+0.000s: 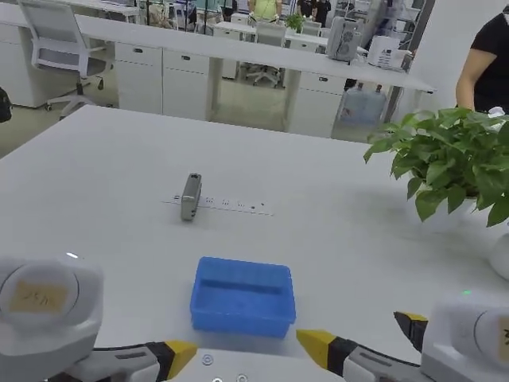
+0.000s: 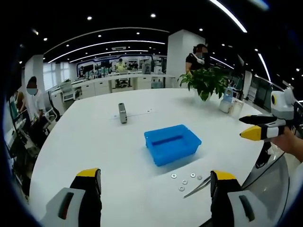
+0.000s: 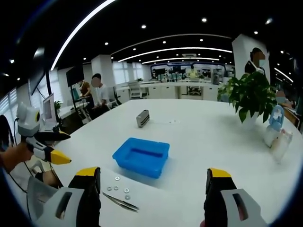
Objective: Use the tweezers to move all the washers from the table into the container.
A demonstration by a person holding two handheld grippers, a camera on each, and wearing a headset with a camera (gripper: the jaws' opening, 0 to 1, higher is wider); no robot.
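We see the left gripper with its jaws spread wide and nothing between them. The right gripper is the same: wide, empty. Both hang over the near edge of the white table, aimed toward the blue container, which sits on the table between them, a little further in. The washers lie loose on the table in a small cluster just on our side of the container, not touching it. The tweezers lie flat right beside the washers, nearer the table edge, and neither gripper touches them. Further back we have a grey block mid-table and a potted plant at the right. People stand in the office behind.
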